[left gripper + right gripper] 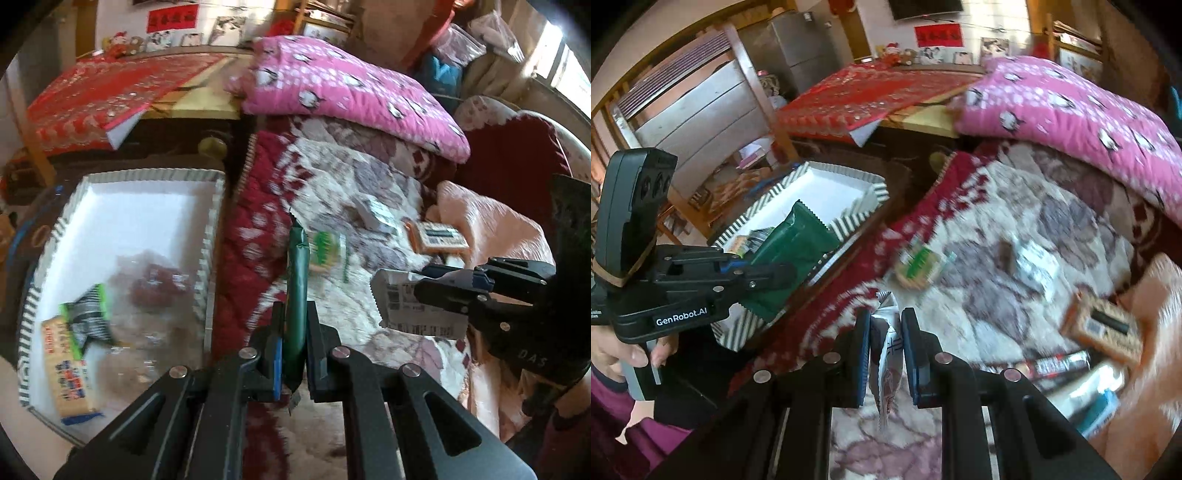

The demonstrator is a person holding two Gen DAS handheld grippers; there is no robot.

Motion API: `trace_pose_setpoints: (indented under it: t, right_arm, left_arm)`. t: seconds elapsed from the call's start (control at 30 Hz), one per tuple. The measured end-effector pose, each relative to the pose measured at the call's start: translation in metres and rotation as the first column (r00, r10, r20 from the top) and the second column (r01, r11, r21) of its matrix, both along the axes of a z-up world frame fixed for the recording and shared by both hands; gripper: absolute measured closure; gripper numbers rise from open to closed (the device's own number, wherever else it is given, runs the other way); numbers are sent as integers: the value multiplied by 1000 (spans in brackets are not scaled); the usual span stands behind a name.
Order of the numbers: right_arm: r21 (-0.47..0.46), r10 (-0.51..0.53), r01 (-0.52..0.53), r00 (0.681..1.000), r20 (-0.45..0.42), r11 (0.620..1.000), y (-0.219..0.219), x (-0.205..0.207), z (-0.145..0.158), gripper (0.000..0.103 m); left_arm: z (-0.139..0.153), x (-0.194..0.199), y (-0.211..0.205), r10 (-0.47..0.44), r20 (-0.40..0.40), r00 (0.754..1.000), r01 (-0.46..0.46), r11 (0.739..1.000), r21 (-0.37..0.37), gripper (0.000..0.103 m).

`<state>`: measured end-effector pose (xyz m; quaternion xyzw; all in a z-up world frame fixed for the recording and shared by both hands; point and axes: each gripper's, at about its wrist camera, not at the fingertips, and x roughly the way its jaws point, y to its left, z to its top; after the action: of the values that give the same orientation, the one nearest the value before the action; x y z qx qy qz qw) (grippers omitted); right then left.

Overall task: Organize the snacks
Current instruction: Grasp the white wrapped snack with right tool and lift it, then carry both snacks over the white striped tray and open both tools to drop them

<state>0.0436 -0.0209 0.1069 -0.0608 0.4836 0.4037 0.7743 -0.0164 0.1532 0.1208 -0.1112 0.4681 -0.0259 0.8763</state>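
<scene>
Daylight is coming in from a window [569, 55] behind the pink quilt [343, 92], glaring white there. Motion blur is smearing the patterned blanket [1015, 258] and the snacks below the quilt. Fisheye bending is curving both views, and dark corners are closing in.

"GenRobot.AI" (white lettering) on left hand-held gripper [783, 275]

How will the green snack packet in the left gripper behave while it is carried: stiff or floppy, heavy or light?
The green packet probably stays fairly stiff: it stands straight beyond the left gripper without drooping. It seems light, since a pinch near one end holds it. Its glossy film may be slippery, so it could slide if the jaws loosen.
</scene>
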Motion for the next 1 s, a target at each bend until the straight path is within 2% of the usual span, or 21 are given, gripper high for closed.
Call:
trace_pose_setpoints:
  t: [0.23,0.47,1.0]
  right_arm:
    - [30,85,-86,996,11,996,51,4,12,86]
    - [40,183,-184,983,26,982,105,-3,20,86]
    - [45,299,-299,954,5,953,166,-21,13,85]
  left_arm:
    - [10,-15,46,92,12,996,-92,995,34,94]
    - [9,-30,93,194,5,981,-194,980,45,94]
    - [-7,-48,144,307,-29,951,-306,951,41,94]
